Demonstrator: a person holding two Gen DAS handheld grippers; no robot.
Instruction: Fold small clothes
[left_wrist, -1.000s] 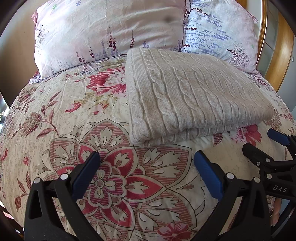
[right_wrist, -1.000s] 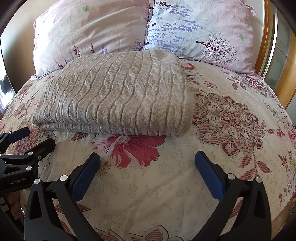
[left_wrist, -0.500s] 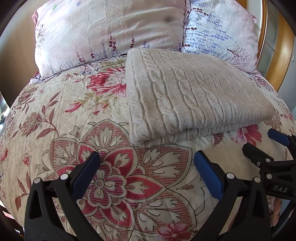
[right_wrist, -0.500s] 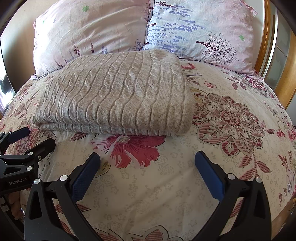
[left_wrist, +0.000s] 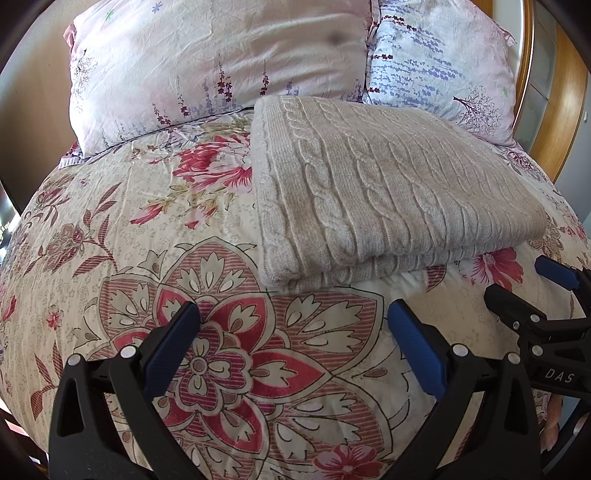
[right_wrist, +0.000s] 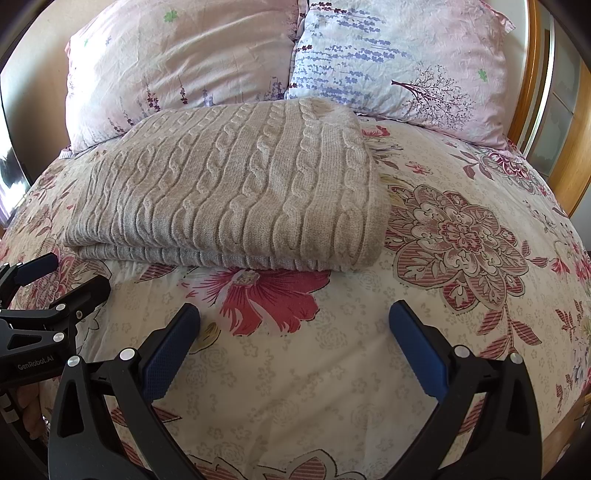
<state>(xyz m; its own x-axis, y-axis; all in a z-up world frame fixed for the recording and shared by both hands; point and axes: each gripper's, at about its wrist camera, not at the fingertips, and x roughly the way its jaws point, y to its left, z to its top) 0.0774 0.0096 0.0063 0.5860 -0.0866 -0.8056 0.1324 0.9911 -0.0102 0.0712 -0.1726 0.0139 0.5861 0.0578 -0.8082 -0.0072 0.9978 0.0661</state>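
Observation:
A beige cable-knit sweater (left_wrist: 376, 192) lies folded in a flat rectangle on the floral bed cover; it also shows in the right wrist view (right_wrist: 236, 192). My left gripper (left_wrist: 291, 314) is open and empty, hovering over the cover just short of the sweater's near left corner. My right gripper (right_wrist: 293, 314) is open and empty, just short of the sweater's near edge. The right gripper (left_wrist: 535, 288) also shows at the right edge of the left wrist view, and the left gripper (right_wrist: 62, 275) at the left edge of the right wrist view.
Two pillows (left_wrist: 221, 62) (right_wrist: 399, 59) lean at the head of the bed behind the sweater. A wooden headboard (right_wrist: 532, 74) curves along the right. The floral cover (right_wrist: 461, 236) spreads on both sides of the sweater.

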